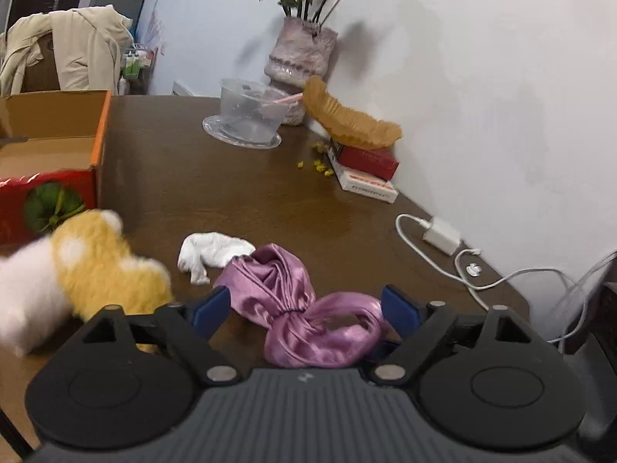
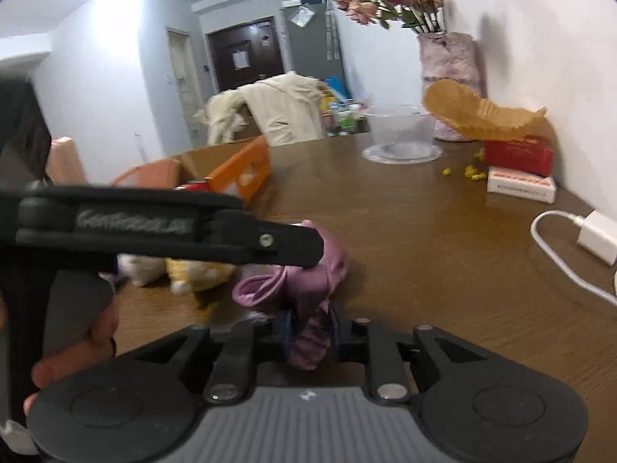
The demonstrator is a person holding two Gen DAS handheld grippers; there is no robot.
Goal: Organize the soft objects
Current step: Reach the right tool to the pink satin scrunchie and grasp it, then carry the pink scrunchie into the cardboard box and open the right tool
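Observation:
A crumpled purple satin cloth [image 1: 297, 308] lies on the brown table [image 1: 231, 193], between the blue pads of my left gripper [image 1: 304, 305]. That gripper is open, its pads standing clear of the cloth on both sides. In the right wrist view my right gripper [image 2: 310, 328] is shut on the near end of the purple cloth [image 2: 308, 281], and one black finger [image 2: 270, 243] of the left gripper reaches over the cloth from the left. A small white cloth [image 1: 216, 254] lies just beyond. A yellow and white plush toy [image 1: 96, 266] sits to the left.
An open cardboard box [image 1: 50, 154] with red and orange sides stands at the left. At the back are a vase of flowers [image 1: 300, 54], a clear plastic bowl [image 1: 246, 115] and a woven dish [image 1: 347, 115] on red boxes. A white charger and cable [image 1: 441, 235] lie by the wall.

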